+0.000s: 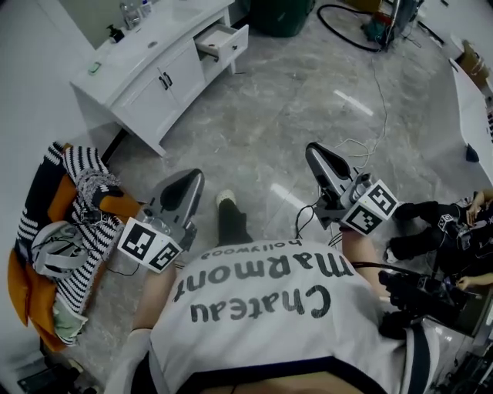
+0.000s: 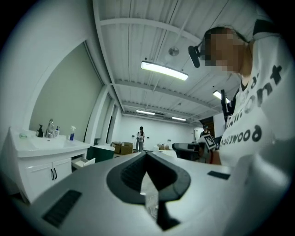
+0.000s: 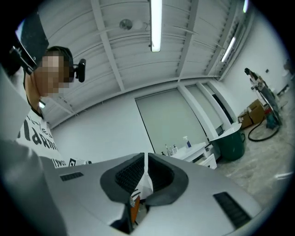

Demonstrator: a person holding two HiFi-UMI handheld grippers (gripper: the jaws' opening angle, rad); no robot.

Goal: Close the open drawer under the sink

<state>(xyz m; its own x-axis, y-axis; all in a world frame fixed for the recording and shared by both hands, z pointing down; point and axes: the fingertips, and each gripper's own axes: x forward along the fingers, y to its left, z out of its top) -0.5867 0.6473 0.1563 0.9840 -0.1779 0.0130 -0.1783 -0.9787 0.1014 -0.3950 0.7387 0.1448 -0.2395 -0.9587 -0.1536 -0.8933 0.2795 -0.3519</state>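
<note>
Left claw (image 1: 192, 178), "Chateau Marmont" shirt (image 1: 262, 312) (hollywood)

Grey marbled floor (image 1: 293, 115), glossy, with streaks of reflected light. I see plain white walls (image 1: 31, 69) and a ribbed white ceiling (image 2: 138, 39) with long tube lights (image 2: 164, 70). A dark green bin (image 1: 281, 15) stands at the far edge, a black cable (image 1: 339, 32) looped beside it. Cardboard boxes (image 2: 122, 148) sit far back.

Open floor (image 1: 269, 115) toward drawer (image 1: 222, 42), cables (image 1: 376, 81) right

Drawer (image 1: 222, 42) juts from the cabinet (image 1: 156, 88) (far left).
</note>
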